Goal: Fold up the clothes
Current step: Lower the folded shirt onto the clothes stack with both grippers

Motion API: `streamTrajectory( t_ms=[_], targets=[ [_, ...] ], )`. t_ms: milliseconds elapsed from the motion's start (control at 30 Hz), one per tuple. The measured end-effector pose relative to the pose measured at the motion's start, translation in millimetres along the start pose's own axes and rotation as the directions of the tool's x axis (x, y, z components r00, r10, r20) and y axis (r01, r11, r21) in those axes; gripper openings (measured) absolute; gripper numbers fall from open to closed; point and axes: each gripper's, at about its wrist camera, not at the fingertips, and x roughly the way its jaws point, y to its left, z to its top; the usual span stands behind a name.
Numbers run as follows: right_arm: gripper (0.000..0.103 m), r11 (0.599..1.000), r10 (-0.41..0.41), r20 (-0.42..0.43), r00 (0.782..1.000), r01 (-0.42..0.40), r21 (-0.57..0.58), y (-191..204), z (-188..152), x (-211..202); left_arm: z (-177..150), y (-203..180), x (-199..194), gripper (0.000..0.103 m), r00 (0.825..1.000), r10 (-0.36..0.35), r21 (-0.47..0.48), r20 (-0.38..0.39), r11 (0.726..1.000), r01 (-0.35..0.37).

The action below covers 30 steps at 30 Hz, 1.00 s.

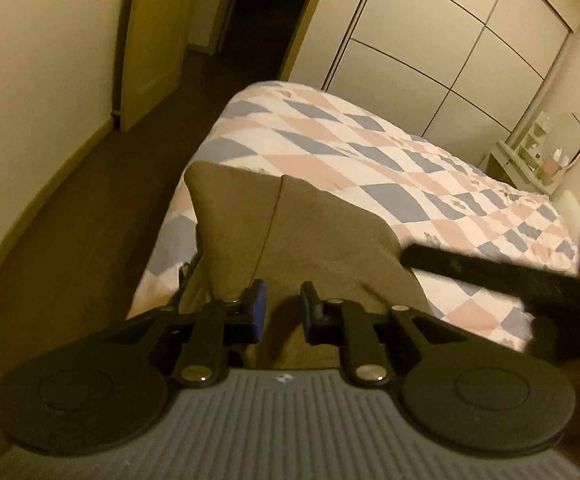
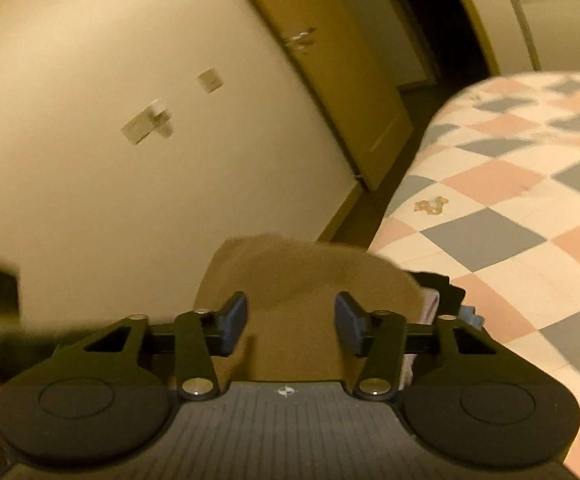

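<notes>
The bed [image 1: 369, 160], under a quilt of pink, blue and white diamonds, fills most of the left wrist view, with a wardrobe [image 1: 449, 40] behind it and an open door [image 1: 150, 32] at the far end of the dark floor.

A brown garment [image 1: 290, 232] lies on the near corner of the bed, already doubled so that a straight edge runs down its middle; its left side reaches the mattress edge.

The left hand-held gripper [image 1: 283, 304] hovers low over the garment's near part with its 2 fingers apart, gripping nothing. The right hand-held gripper [image 2: 291, 320] is also spread, the same brown cloth [image 2: 305, 280] beneath it; this view is blurred.

The next fold probably calls for both grippers to pinch the near edge at matching points, lift evenly, and lay it over square so no corner slides off the bed.
</notes>
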Motion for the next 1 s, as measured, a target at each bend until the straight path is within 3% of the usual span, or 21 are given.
streamTrajectory(
  t_ms=[233, 367, 467, 633, 867, 1000],
  targets=[
    [0.049, 0.979, -0.090, -0.052, 0.995, 0.079, -0.188, 30.2, -35.3, -5.4, -8.1, -1.4, 7.2, 0.014, 1.000, 0.028, -0.002, -0.005, 1.000, -0.028],
    [0.049, 0.976, -0.085, -0.005, 0.996, 0.082, -0.204, 42.6, -32.1, -18.7, -8.3, -7.3, -12.8, 0.014, 0.999, 0.035, 0.004, 0.024, 0.999, -0.035],
    [0.049, 0.972, -0.101, -0.030, 0.994, 0.092, -0.214, 47.3, -38.1, -16.6, -13.5, -5.9, -24.4, 0.015, 0.998, 0.049, 0.003, 0.037, 0.999, -0.049],
    [0.051, 0.969, -0.143, -0.044, 0.989, 0.131, -0.211, 52.9, -43.4, -10.7, -20.2, -3.8, -15.3, 0.013, 0.989, 0.150, -0.020, -0.016, 0.988, -0.151],
    [0.082, 0.987, -0.132, -0.033, 0.991, 0.128, -0.102, 61.8, -40.2, -40.5, -15.7, -33.4, -49.6, 0.030, 0.971, 0.238, -0.001, -0.033, 0.971, -0.238],
    [0.089, 0.995, -0.096, -0.061, 0.994, 0.095, -0.017, 57.4, -44.7, -50.4, -22.7, -50.8, -65.2, 0.038, 0.966, 0.251, -0.001, -0.055, 0.968, -0.251]
  ],
)
